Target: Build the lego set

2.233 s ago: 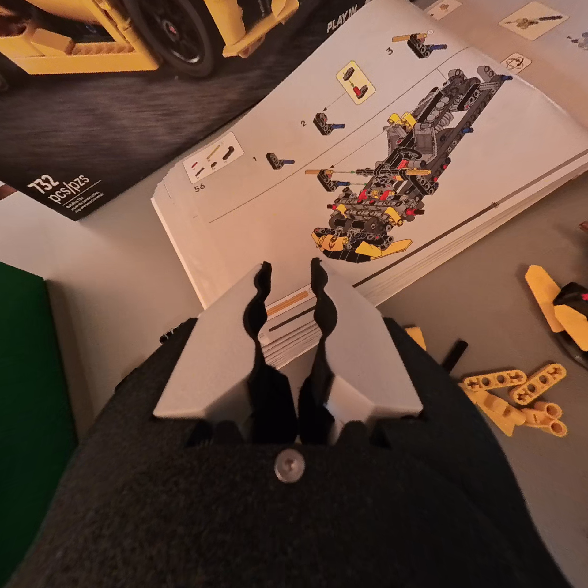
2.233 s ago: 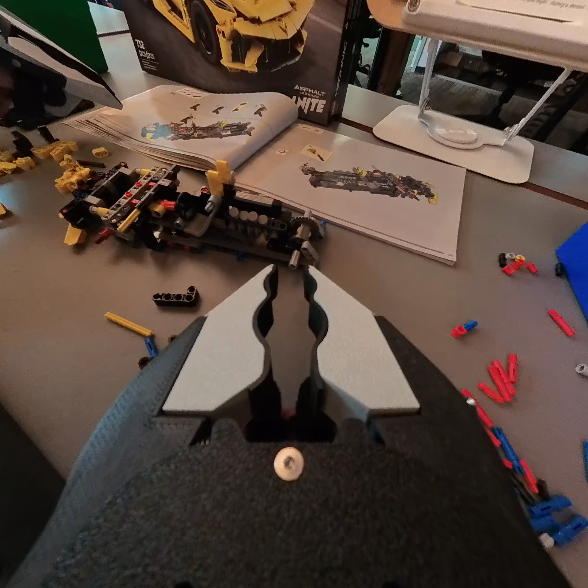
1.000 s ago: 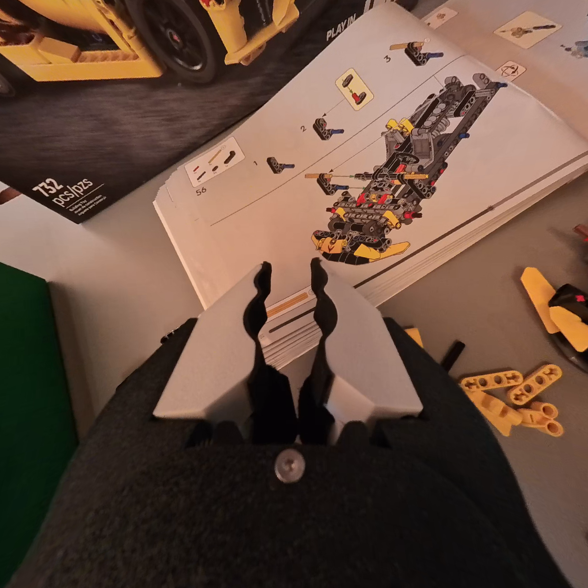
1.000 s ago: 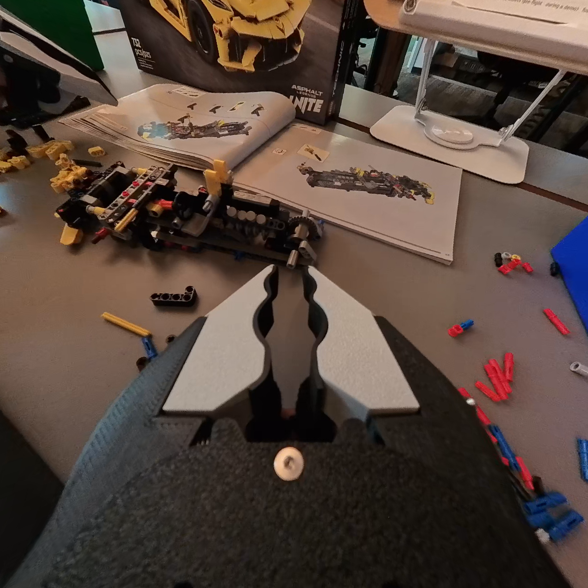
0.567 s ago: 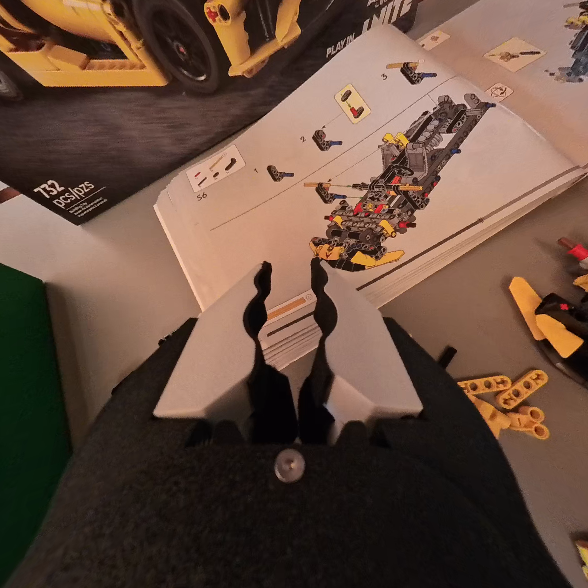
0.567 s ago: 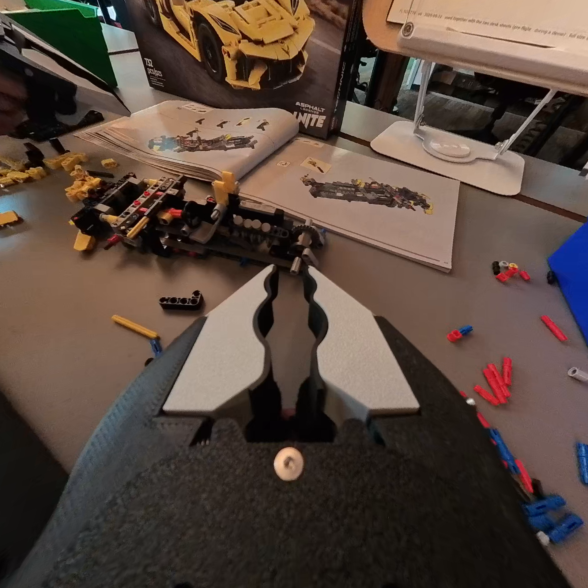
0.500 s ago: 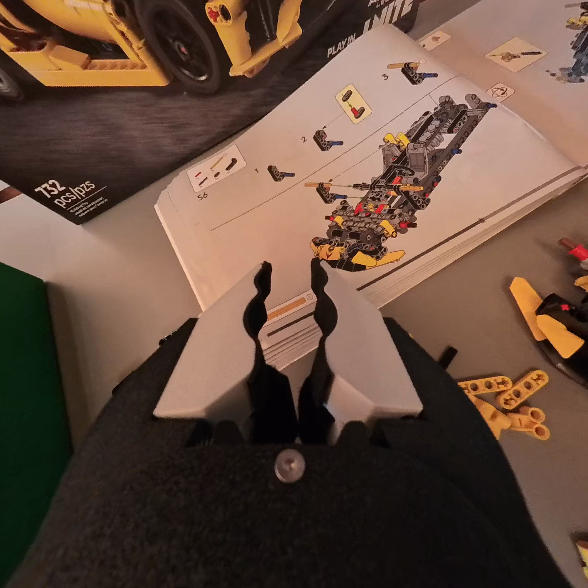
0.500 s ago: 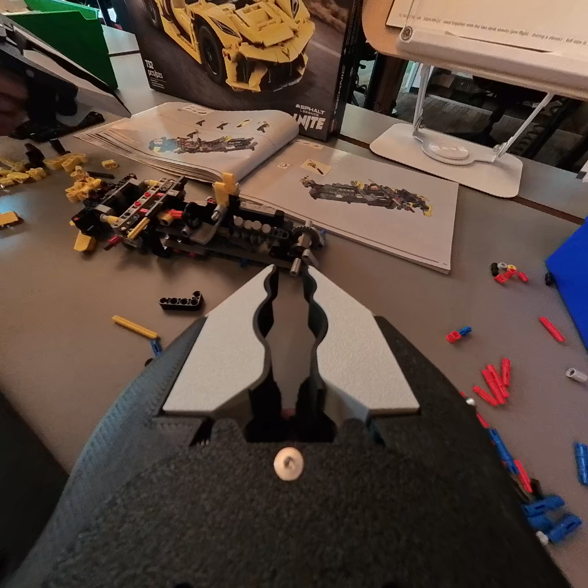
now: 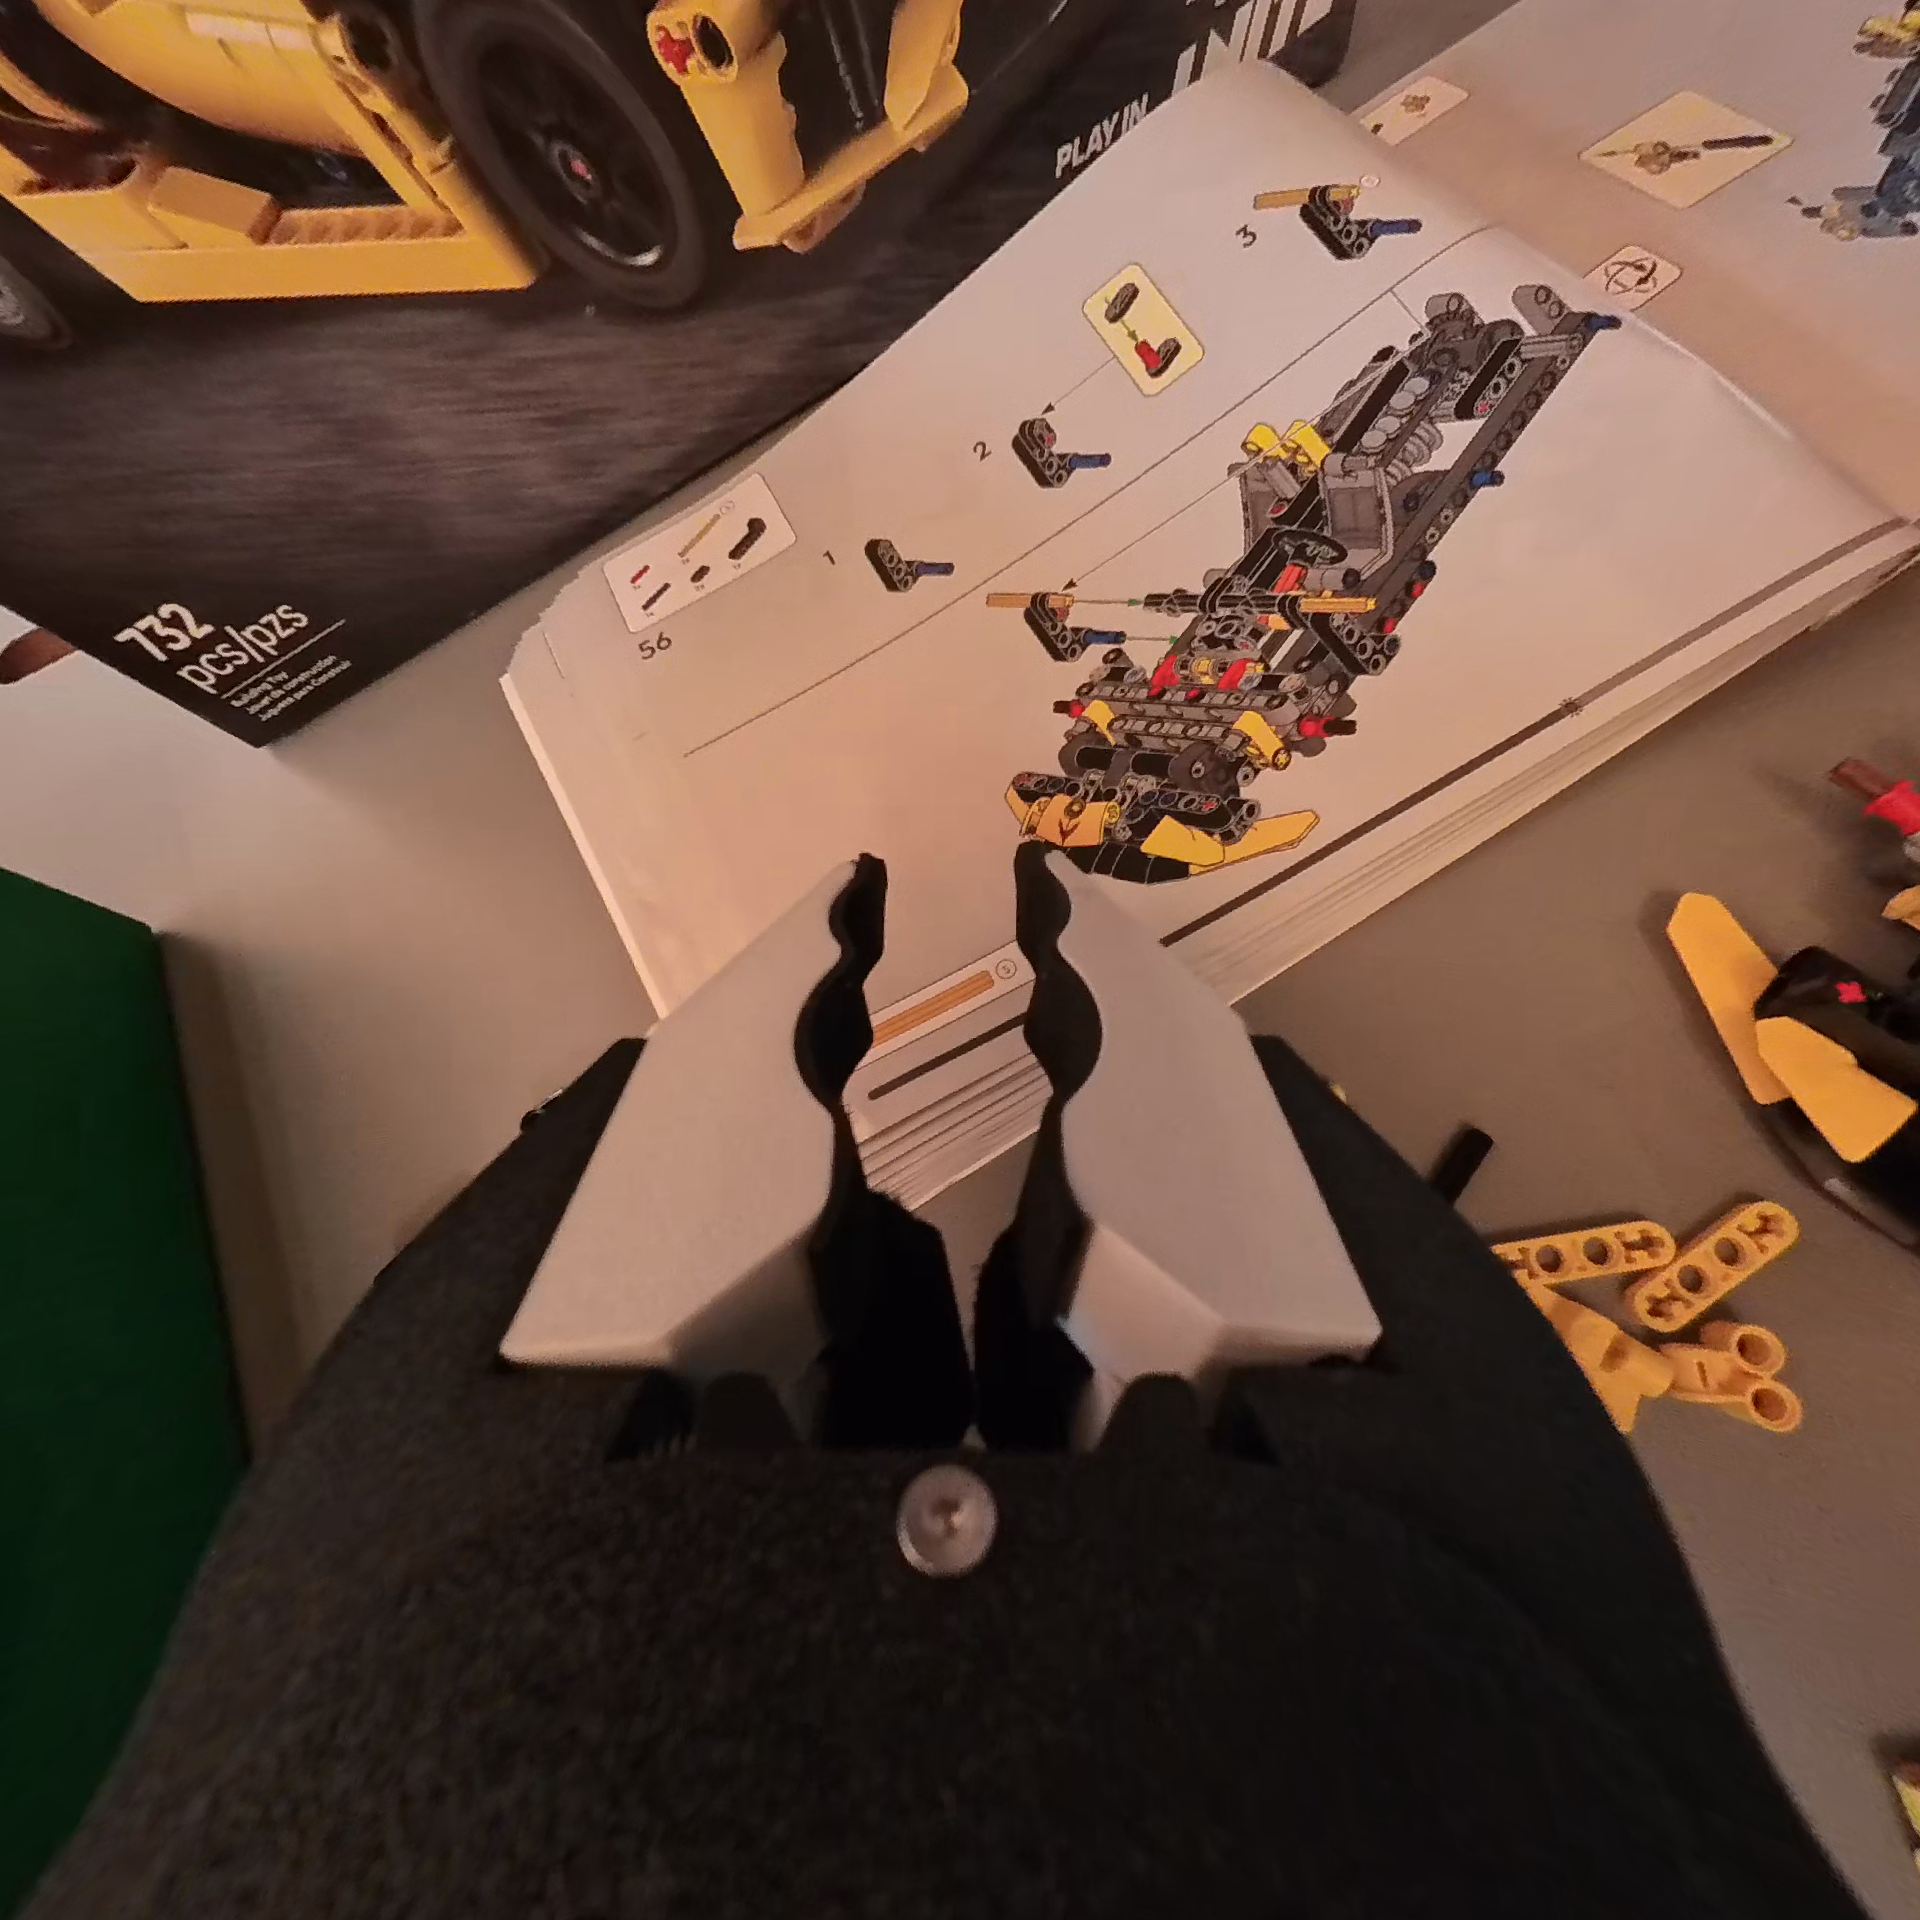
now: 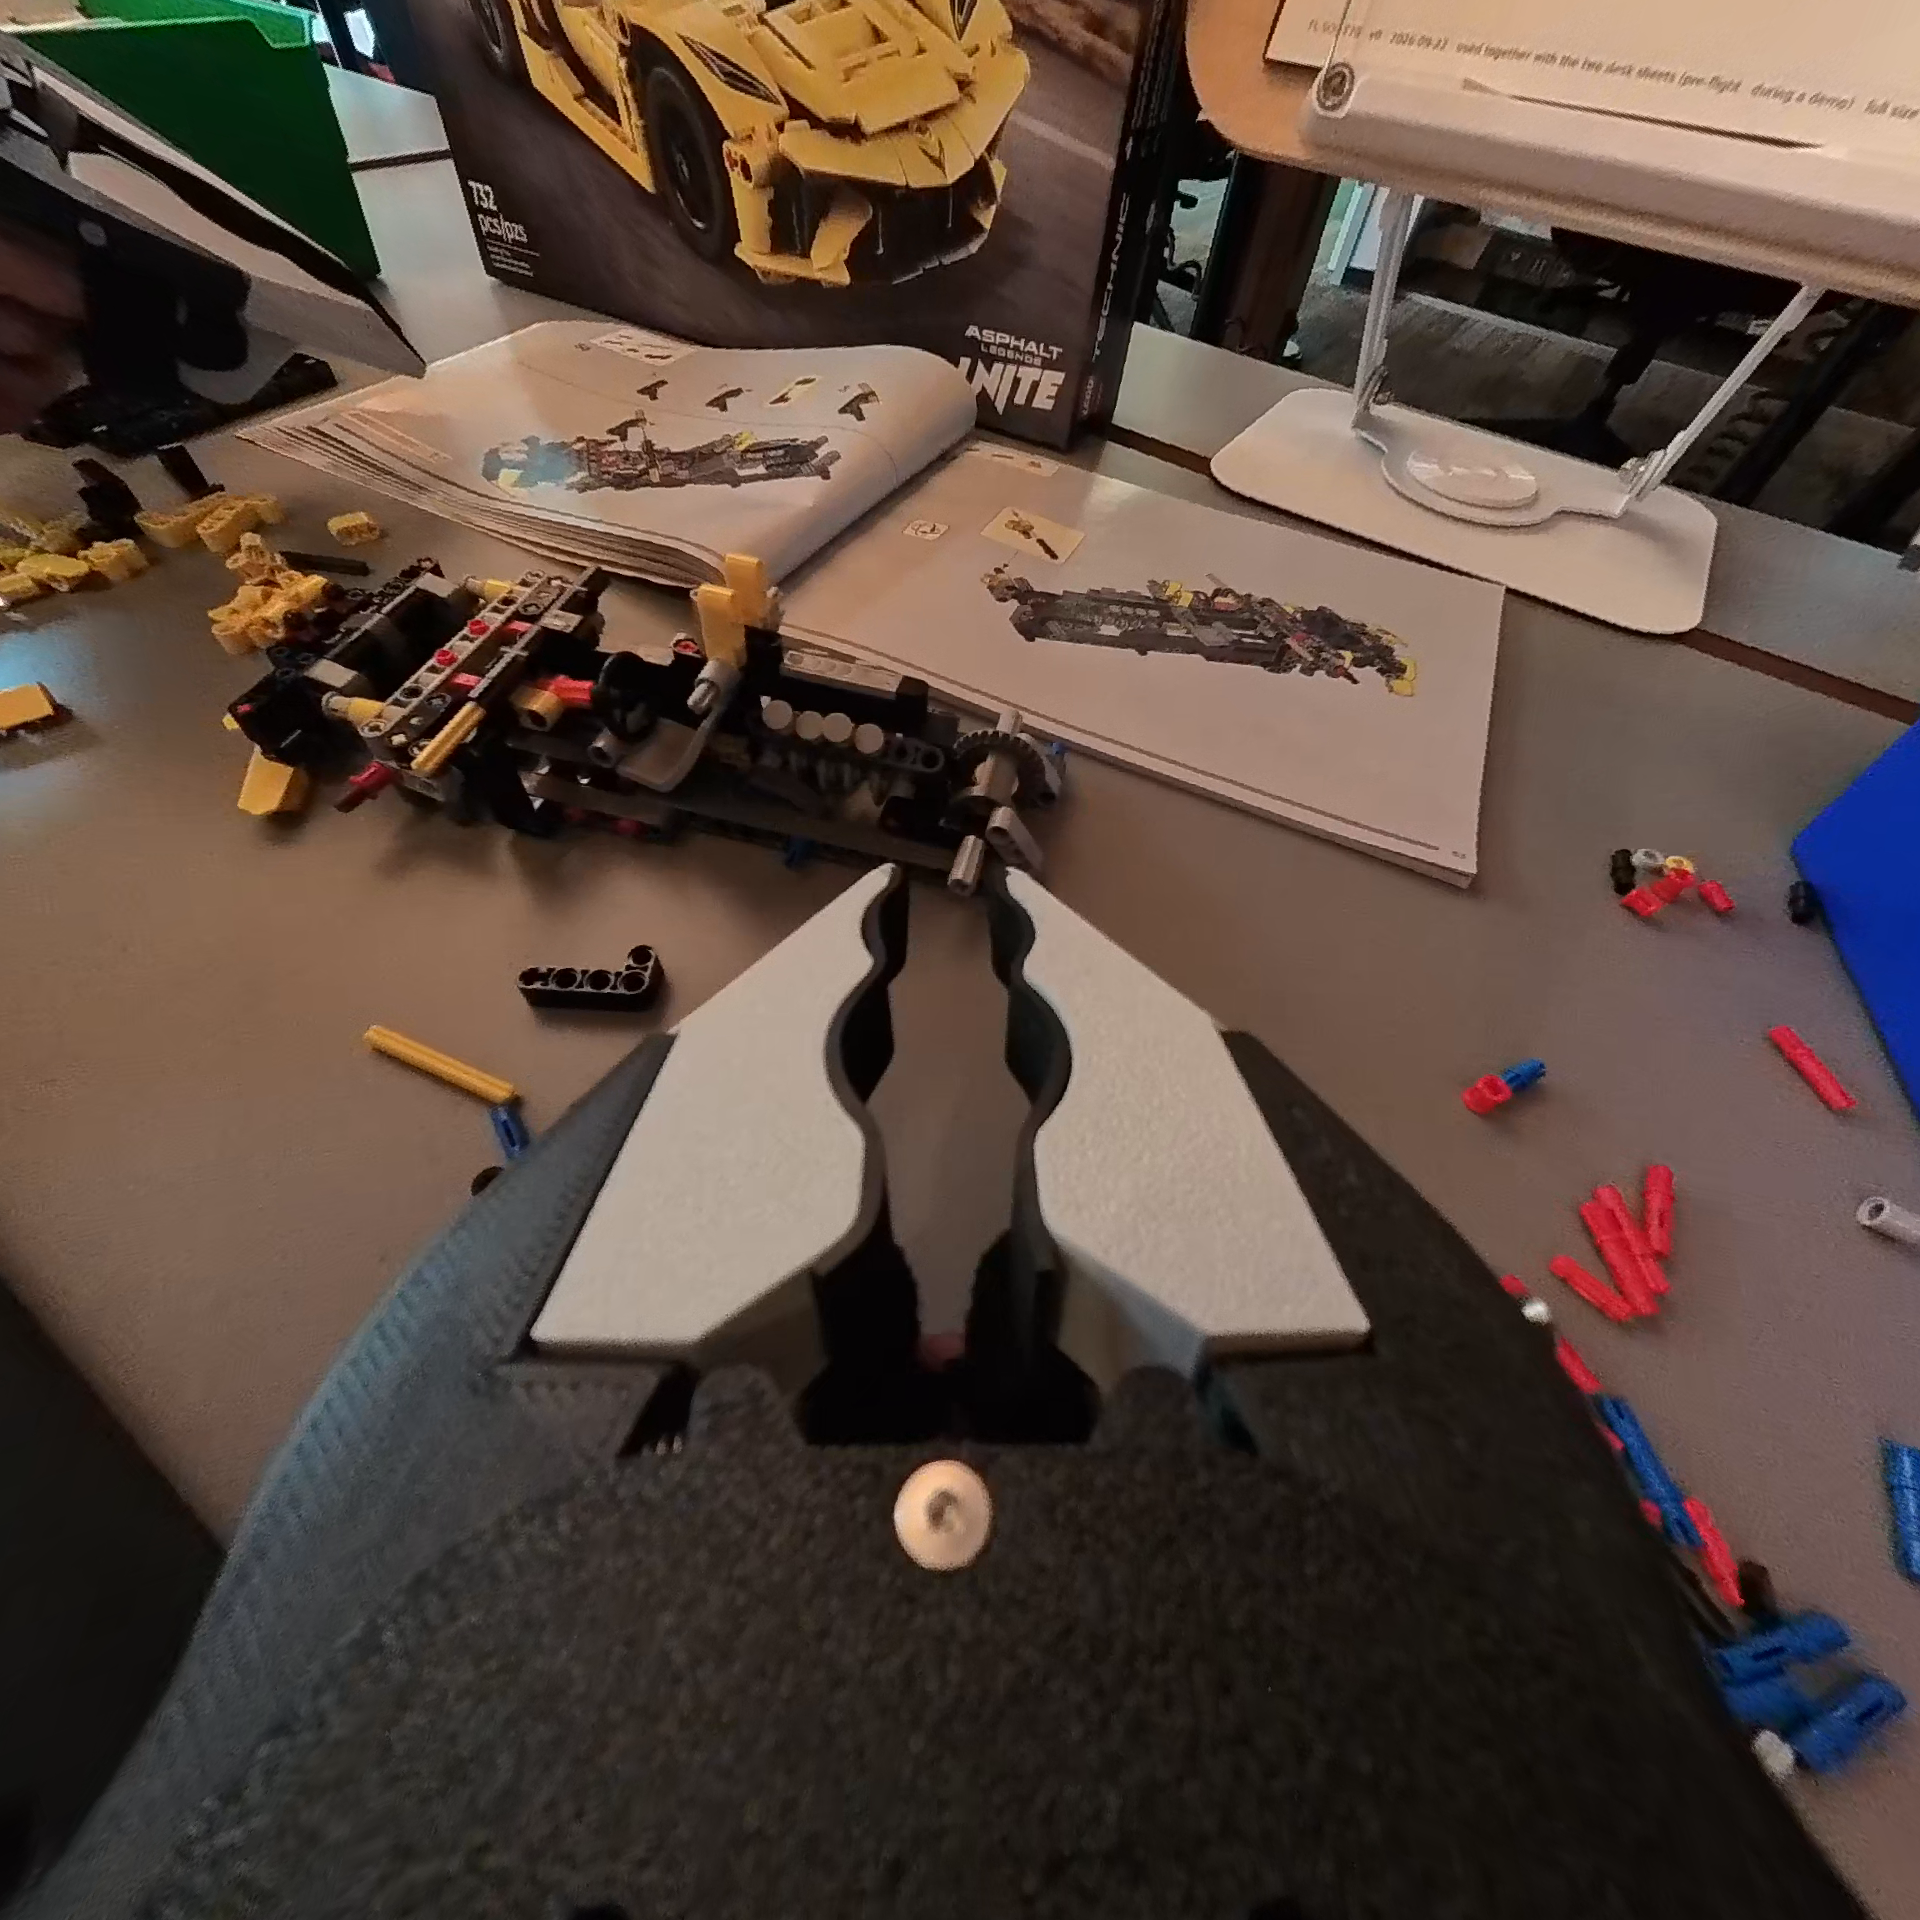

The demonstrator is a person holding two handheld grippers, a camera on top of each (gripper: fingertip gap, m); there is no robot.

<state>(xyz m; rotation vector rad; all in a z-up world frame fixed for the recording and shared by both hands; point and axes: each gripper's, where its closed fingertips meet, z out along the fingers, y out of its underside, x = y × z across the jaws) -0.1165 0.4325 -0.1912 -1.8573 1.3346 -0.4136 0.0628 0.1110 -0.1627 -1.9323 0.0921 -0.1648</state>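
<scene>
The grey bench carries the half-built chassis at its middle, the open instruction booklet at one o'clock of it, the set's box at twelve, yellow pieces at ten, red and blue pins at four, and a white stand at two.

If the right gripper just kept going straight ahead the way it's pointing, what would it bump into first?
Probably the rear end of the half-built car: the right gripper is open and empty, and its tips point at the grey axle and gear just beyond them. Depth is hard to judge, so it might touch the table first.
</scene>
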